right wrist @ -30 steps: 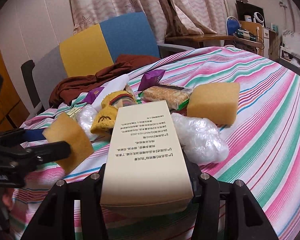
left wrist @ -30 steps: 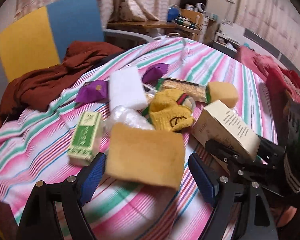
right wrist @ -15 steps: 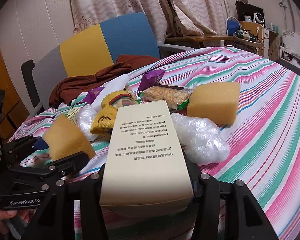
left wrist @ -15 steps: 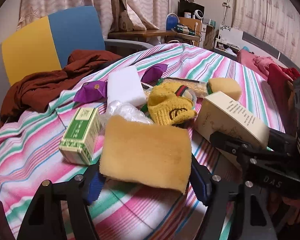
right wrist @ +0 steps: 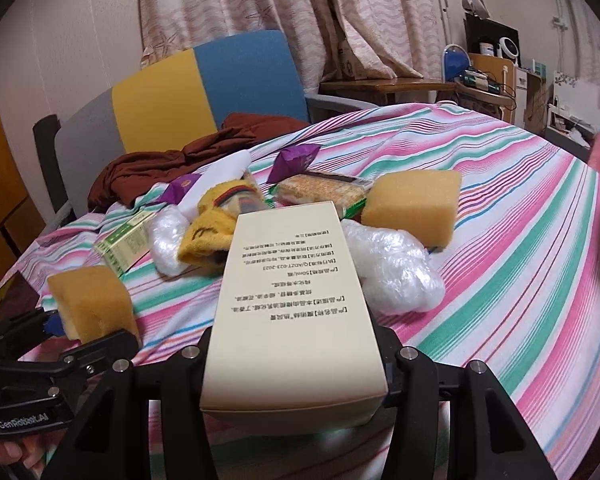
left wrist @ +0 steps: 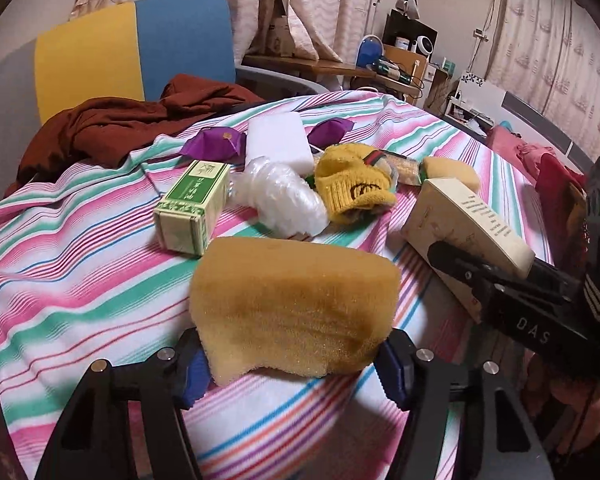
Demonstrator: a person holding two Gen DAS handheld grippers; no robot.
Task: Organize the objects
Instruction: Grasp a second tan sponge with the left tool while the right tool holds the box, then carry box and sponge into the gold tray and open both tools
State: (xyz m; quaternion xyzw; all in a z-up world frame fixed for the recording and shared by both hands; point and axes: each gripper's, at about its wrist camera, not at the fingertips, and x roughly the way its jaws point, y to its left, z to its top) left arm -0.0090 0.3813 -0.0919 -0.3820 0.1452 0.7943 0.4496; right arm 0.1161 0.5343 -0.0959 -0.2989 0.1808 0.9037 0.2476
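A yellow sponge (left wrist: 296,304) stands on its edge on the striped tablecloth (left wrist: 80,280). My left gripper (left wrist: 290,364) has its blue pads (left wrist: 190,372) against the sponge's two lower sides, and the jaws are closing, so the sponge pinches in. The right wrist view shows the same sponge (right wrist: 88,300) at the left gripper's (right wrist: 80,336) tips. My right gripper (right wrist: 296,364) is shut on a cream box (right wrist: 292,300) with printed text, held just above the cloth. The left wrist view has that box (left wrist: 460,216) at the right.
A pile lies beyond: a green box (left wrist: 192,204), crumpled plastic (left wrist: 280,196), a yellow sock (left wrist: 352,188), a white block (left wrist: 278,142), purple packets (left wrist: 216,146), a cracker pack (right wrist: 320,190), a second sponge (right wrist: 412,200). A brown cloth (left wrist: 120,124) drapes a chair (left wrist: 140,40).
The left gripper came forward and down around the sponge and its jaws narrowed onto it; the sponge now stands tilted up between the pads. The right gripper and box stayed put.
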